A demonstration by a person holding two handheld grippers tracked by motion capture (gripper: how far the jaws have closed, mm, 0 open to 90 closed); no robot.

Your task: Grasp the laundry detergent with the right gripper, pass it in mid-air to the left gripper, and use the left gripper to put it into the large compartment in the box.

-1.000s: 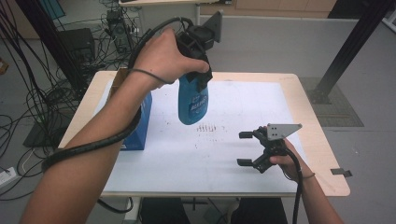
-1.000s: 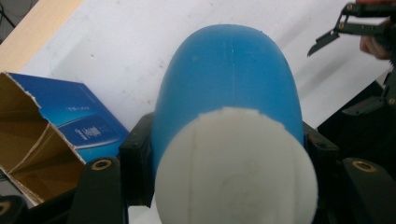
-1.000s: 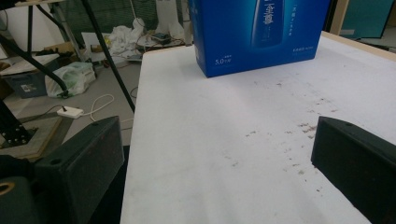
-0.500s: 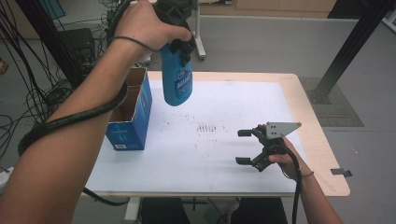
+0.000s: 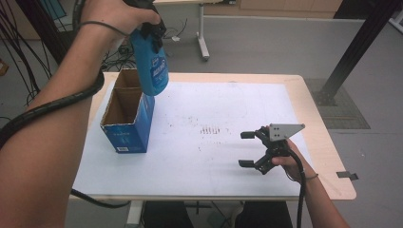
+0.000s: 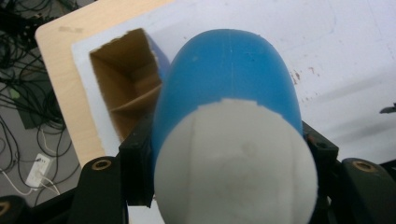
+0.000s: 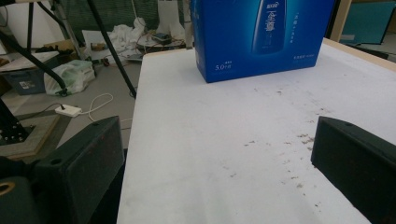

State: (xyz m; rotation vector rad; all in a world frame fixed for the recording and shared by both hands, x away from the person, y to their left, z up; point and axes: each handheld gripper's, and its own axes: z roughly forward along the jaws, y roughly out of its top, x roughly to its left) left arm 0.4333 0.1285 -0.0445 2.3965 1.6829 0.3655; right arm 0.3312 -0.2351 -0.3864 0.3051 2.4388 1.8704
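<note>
While the left hand-held gripper is raised high above the worktop, its jaws are clamped on the white-capped end of a blue bottle, which hangs bottom-down over the box. In the left gripper view the bottle bulks between the two black jaws, its white cap nearest the camera, and the open box lies below and to one side, a cardboard divider crossing its inside. Whether the bottle's bottom is level with the box's rim or above it is hard to judge from the high view; it seems just clear of the rim, over the box's far right corner.

The box stands upright near the worktop's left edge on a white sheet, top open. Right of the box, well apart from it, the right hand-held gripper rests low on the sheet, jaws spread wide with nothing between them. Its own view looks along the speckled sheet to the box's blue printed side.
</note>
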